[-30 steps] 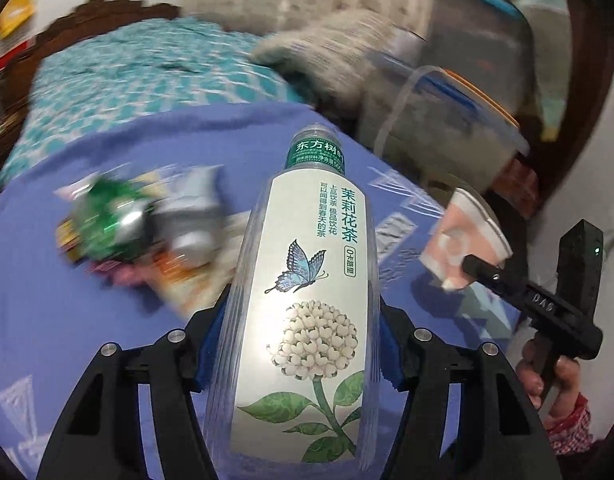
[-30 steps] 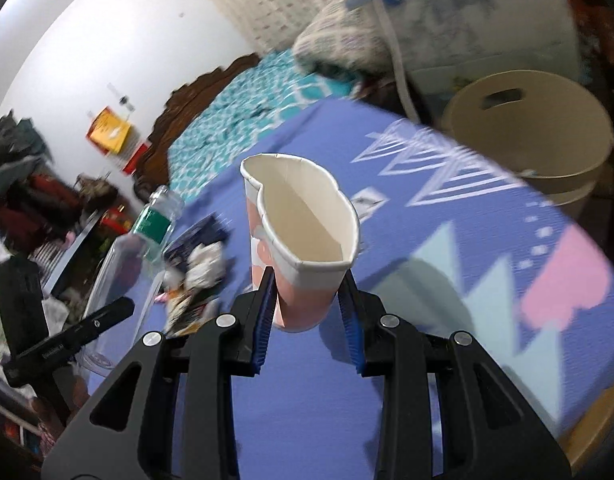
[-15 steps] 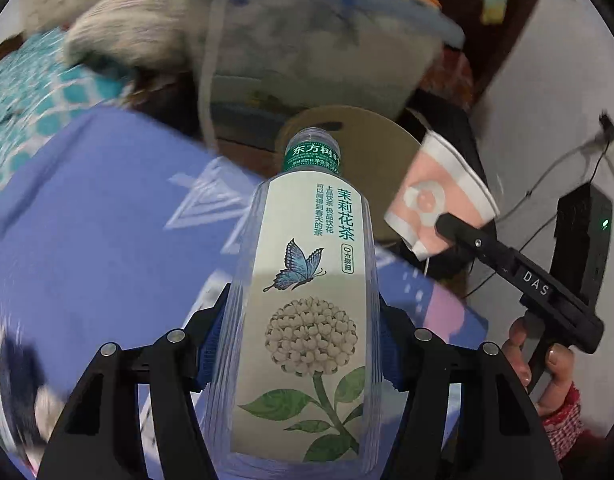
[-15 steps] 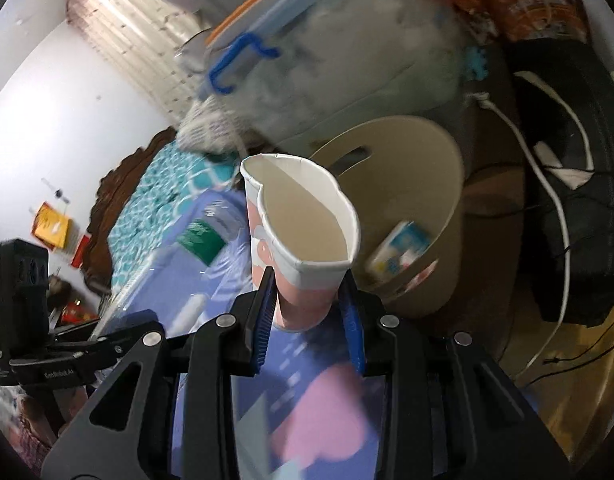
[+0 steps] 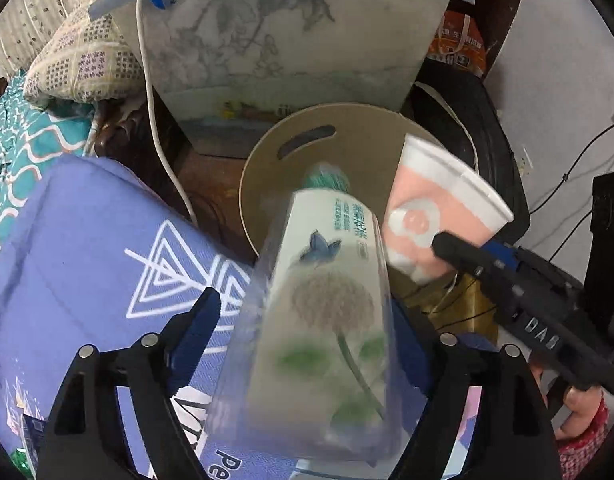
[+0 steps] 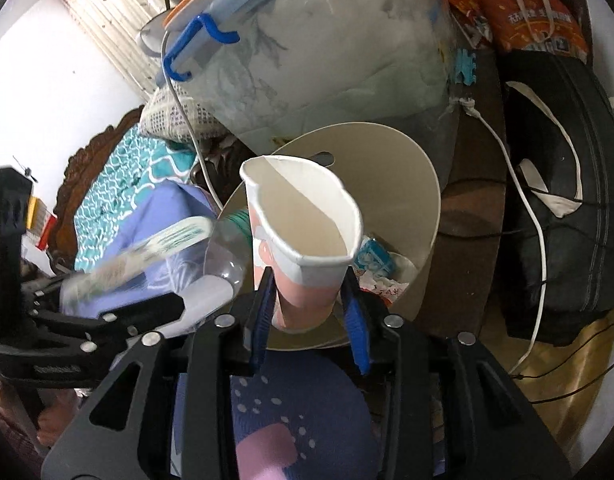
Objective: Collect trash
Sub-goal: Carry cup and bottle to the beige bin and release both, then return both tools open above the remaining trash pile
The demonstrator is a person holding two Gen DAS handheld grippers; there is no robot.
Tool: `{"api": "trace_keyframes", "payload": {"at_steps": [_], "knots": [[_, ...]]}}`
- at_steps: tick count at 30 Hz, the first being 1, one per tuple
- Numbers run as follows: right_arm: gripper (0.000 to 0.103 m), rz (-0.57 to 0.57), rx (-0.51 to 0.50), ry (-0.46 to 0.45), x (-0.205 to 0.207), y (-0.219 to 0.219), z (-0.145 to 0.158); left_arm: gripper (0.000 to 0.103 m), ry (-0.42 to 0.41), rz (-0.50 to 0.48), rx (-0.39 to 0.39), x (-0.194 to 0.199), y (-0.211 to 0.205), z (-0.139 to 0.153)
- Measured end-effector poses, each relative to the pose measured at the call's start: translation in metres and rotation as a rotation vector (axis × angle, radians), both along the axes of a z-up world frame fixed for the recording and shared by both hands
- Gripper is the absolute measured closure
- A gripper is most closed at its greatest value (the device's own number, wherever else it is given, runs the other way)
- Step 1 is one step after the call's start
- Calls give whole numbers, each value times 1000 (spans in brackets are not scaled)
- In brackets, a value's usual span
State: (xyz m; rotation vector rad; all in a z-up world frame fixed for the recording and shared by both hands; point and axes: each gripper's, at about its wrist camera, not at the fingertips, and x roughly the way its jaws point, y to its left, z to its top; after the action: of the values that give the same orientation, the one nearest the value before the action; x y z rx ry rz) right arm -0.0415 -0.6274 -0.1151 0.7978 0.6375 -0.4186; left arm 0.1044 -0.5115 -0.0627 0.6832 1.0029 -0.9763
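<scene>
The left gripper point(image 5: 307, 320) is standing spread wide, its blue-padded fingers point(image 5: 195, 320) clear of the clear plastic tea bottle with a green cap and a white flower-and-butterfly label point(image 5: 327, 300), which is showing as a motion-blurred shape tipping cap-first toward the round beige plastic waste bin with a slot handle point(image 5: 267, 152); by the look of it the bottle is leaving the grip and heading for the bin mouth. The right gripper point(image 6: 309, 304) is clamping a crumpled pink-and-white paper cup point(image 6: 303, 240) by its lower half, holding it upright over the near edge of the same bin, where a few wrappers and a small blue-and-white packet point(image 6: 373, 256) are already lying. The bin is sitting just beyond the edge of the lilac printed cloth point(image 5: 87, 248), below a large translucent storage box with blue clips point(image 5: 291, 40), and a white cable point(image 5: 159, 120) is running down beside it. The risks, as I judge them, are these: the bottle is lying long and slanted across the near rim, so it may be striking that rim and bouncing back onto the cloth or down to the floor; it is also passing very close to the cup, so a knock could be twisting the already creased cup out of its hold; and the cup, being light and squashed, may be sticking to a pad or drifting outside the rim when let go.
</scene>
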Motion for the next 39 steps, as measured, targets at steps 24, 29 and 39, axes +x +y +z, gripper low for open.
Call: {"api": "trace_keyframes", "payload": {"at_steps": [24, 29, 39], "knots": [[44, 164, 2, -118, 4, 196, 42, 21, -307, 597, -321, -28, 359, 65], [41, 266, -28, -124, 21, 252, 58, 21, -327, 709, -343, -34, 425, 64], [38, 445, -97, -102, 40, 340, 67, 21, -341, 821, -340, -35, 489, 51]]}}
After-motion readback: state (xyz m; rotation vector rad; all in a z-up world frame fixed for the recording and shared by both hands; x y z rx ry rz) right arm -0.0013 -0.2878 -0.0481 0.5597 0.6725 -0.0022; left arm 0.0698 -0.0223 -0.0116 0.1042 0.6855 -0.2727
